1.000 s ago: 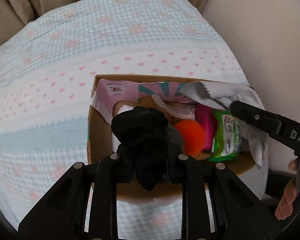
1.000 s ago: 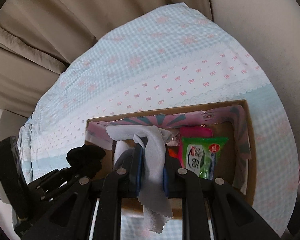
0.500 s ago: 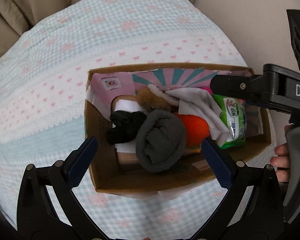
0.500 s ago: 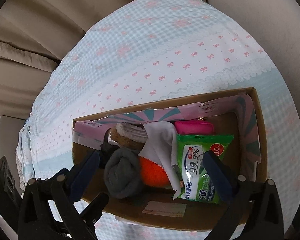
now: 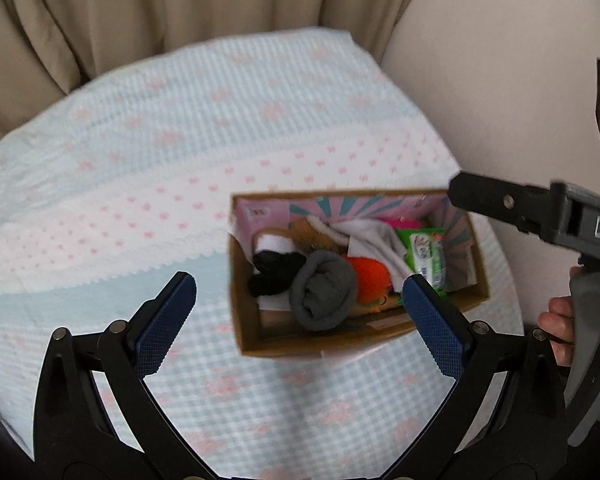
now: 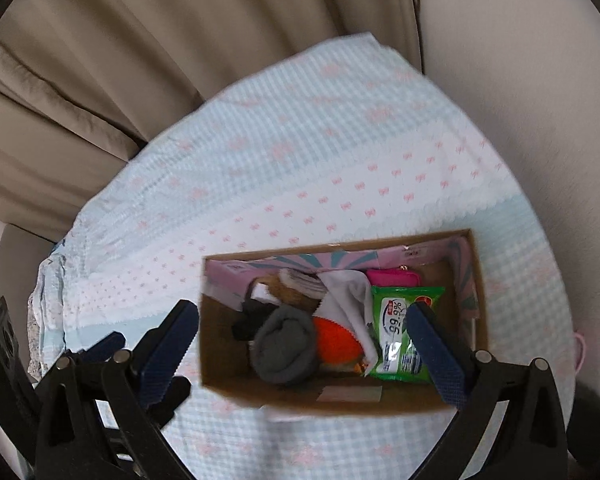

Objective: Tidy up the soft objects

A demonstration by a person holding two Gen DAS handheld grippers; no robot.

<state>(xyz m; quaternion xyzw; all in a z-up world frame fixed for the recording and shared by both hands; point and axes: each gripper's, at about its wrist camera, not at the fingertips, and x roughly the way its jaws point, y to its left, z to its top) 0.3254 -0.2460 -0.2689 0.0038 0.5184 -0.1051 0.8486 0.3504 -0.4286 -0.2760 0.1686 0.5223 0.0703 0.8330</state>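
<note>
A cardboard box [image 5: 252,344] [image 6: 464,402] stands on the checked cloth. Inside lie a black sock [image 5: 274,274] [image 6: 246,322], a rolled grey sock [image 5: 324,294] [image 6: 284,346], an orange ball [image 5: 370,276] [image 6: 334,342], a white cloth [image 5: 374,238] [image 6: 348,292], a green wipes pack [image 5: 428,258] [image 6: 398,332], a pink pouch [image 6: 392,278] and a brown plush [image 5: 312,236]. My left gripper [image 5: 298,312] hangs open above the box with nothing between its fingers. My right gripper [image 6: 304,340] is open too, empty, high over the box.
The box sits on a pale blue and white cloth with pink bows [image 5: 140,184] [image 6: 300,184]. Beige curtains [image 5: 160,4] [image 6: 140,60] hang behind, a cream wall [image 5: 500,80] on the right. A hand [image 5: 558,328] holds the right gripper's handle.
The left gripper let go of the black sock and the right gripper let go of the white cloth; both now lie in the box. Both grippers opened wide and rose away.
</note>
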